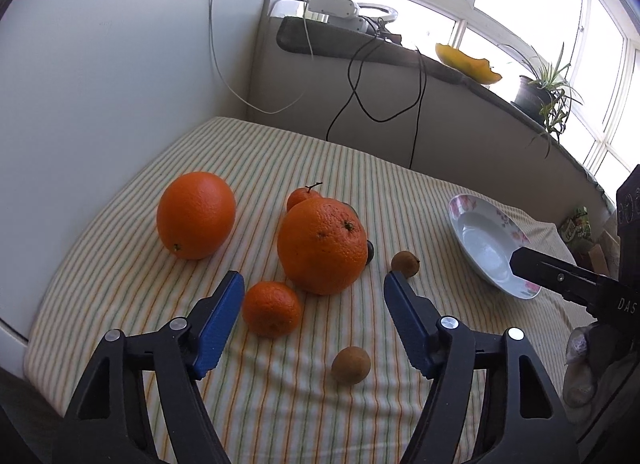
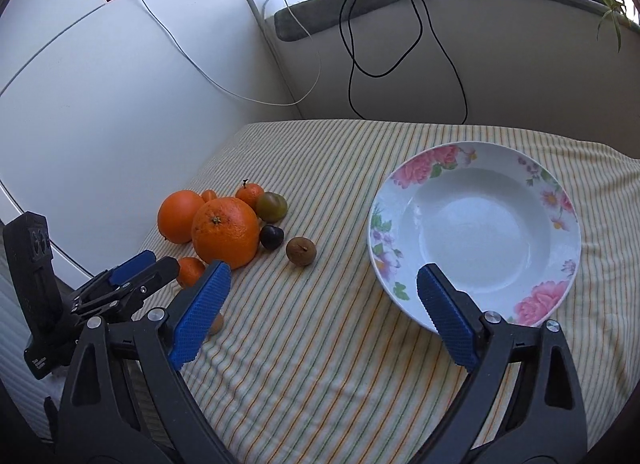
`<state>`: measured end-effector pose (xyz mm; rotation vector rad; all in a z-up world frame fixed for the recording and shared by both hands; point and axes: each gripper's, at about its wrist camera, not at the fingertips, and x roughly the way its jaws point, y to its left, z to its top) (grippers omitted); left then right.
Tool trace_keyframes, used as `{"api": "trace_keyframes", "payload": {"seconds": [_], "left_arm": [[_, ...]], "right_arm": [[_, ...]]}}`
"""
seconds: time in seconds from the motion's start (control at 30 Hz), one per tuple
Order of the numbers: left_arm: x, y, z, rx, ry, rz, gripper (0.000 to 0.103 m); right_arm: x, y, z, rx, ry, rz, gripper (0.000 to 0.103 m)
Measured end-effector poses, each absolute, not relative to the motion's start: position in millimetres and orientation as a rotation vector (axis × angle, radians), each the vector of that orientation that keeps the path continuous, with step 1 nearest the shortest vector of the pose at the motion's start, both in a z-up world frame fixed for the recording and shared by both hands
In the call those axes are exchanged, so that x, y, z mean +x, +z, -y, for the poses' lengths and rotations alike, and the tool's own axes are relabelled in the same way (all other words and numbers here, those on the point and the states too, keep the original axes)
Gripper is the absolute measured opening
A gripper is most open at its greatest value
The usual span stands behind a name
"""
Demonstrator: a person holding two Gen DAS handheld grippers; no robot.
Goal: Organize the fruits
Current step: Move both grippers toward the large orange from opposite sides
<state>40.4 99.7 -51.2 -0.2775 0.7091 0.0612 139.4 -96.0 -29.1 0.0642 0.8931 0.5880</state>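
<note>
No fruit is yet seen in the white floral-rimmed ceramic bowl [image 2: 476, 236], which lies empty just beyond the wide-open, empty jaws of the right gripper [image 2: 320, 292]. The left gripper [image 1: 314, 284] is held equally agape and empty, a small orange mandarin [image 1: 271, 308] between its jaws; large round oranges [image 1: 322, 246] and small brown fruits [image 1: 351, 360] are left on the striped cloth-covered surface [image 2: 320, 364].
</note>
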Motion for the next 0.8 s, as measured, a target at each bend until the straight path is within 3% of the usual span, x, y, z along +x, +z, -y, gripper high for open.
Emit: {"api": "trace_keyframes", "payload": {"seconds": [0.17,0.4,0.8], "left_arm": [[48.3,-54.2,-105.5,-0.269,0.048,-0.719,0.07],[56.3,-59.5,-106.4,-0.272,0.016,-0.737,0.067],[68.9,-68.5,-102.1,-0.305,-0.022,-0.759,0.067]], "right_arm": [[156.2,-45.4,78.8,0.13,0.646,-0.979,0.081],[175.1,-58.7,56.0,0.179,0.713,-1.044,0.073],[198.4,-63.5,13.3,0.194,0.808,-1.097,0.072]]}}
